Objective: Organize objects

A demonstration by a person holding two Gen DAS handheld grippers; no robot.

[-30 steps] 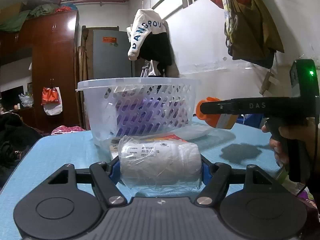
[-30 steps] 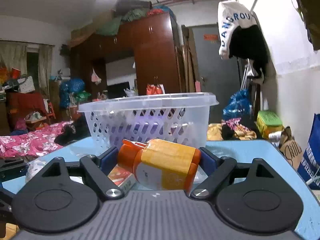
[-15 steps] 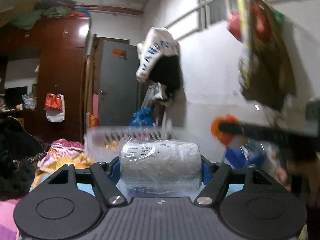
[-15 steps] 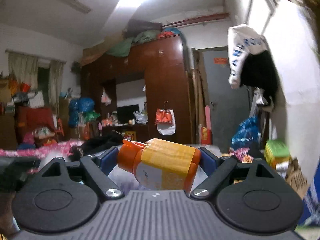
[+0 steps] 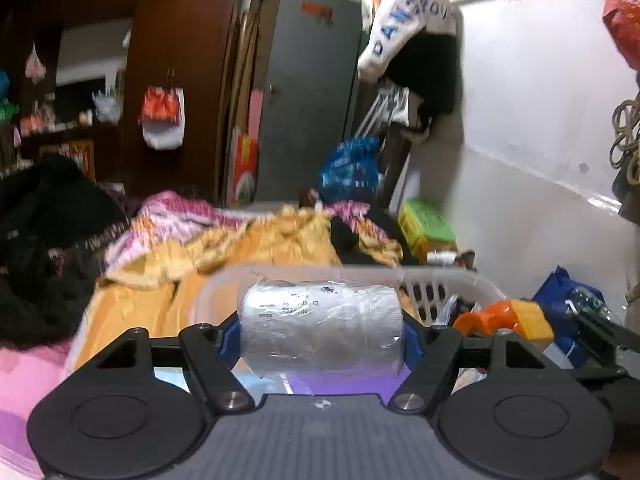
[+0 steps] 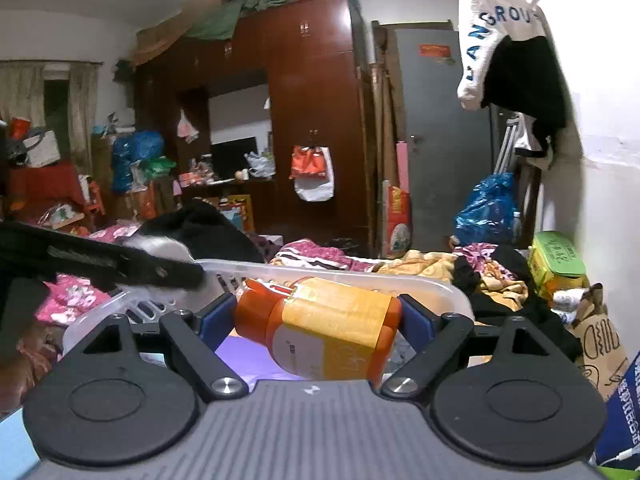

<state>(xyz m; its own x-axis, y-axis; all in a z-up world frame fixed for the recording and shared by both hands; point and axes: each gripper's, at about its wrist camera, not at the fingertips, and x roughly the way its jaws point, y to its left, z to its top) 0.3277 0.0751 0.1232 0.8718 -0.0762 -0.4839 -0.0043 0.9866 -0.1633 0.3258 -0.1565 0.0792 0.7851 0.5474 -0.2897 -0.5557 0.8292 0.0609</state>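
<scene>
My left gripper [image 5: 320, 330] is shut on a white roll wrapped in clear plastic [image 5: 320, 328] and holds it above the open top of the white perforated basket [image 5: 452, 284]. My right gripper [image 6: 316, 322] is shut on an orange bottle with a yellow label [image 6: 320, 326], lying sideways, also above the basket [image 6: 420, 284]. The bottle shows at the right in the left wrist view [image 5: 504, 320]. The left gripper's finger [image 6: 120, 264] shows at the left in the right wrist view. A purple item [image 5: 340, 384] lies inside the basket.
Heaped clothes and bedding [image 5: 248, 240] lie beyond the basket. A dark wooden wardrobe [image 6: 312, 120] and a grey door [image 6: 444, 140] stand behind. A white wall [image 5: 540, 160] runs along the right. A blue bag [image 5: 560, 312] sits beside the basket.
Both grippers have risen from table level in front of the basket to above its rim, each still holding its object. The blue table has dropped out of sight.
</scene>
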